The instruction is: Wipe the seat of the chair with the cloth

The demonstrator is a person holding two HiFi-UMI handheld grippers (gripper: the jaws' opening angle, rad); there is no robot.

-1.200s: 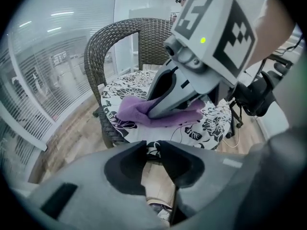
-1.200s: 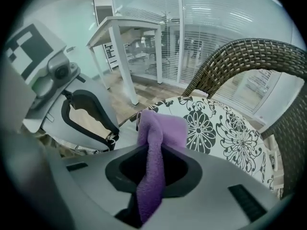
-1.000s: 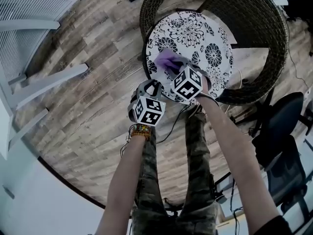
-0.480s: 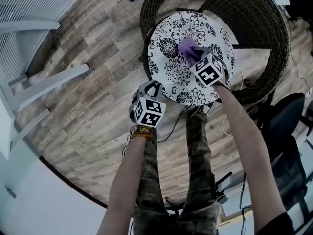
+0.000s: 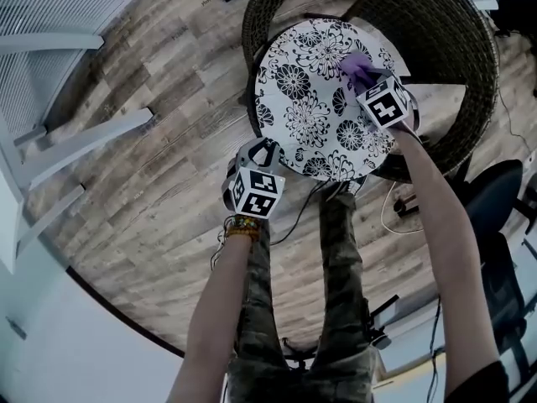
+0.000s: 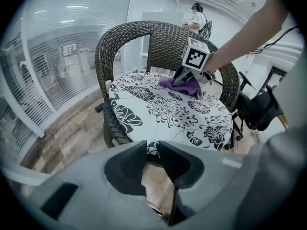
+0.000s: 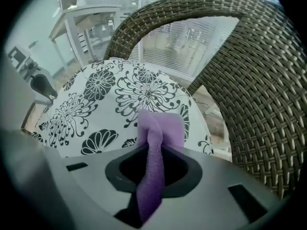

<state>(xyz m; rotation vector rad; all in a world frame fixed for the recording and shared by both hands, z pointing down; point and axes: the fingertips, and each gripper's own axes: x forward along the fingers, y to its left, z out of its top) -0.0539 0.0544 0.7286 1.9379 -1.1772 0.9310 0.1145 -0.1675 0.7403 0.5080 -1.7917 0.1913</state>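
While both grippers point down at one chair, the left gripper [image 6: 152, 152] hangs nearest the person, above the wooden floor [image 5: 151, 183] and just beside the front edge of the single round seat [image 5: 306, 99]. Its two jaws stand a little apart with nothing between them. The seat is white with black flowers. Farther on, at the seat's far right side, the right gripper [image 7: 152, 162] has its two jaws clamped on the one purple cloth [image 7: 159, 126], whose free end lies on the seat. Just past it curves the chair's wicker back [image 5: 453, 32].
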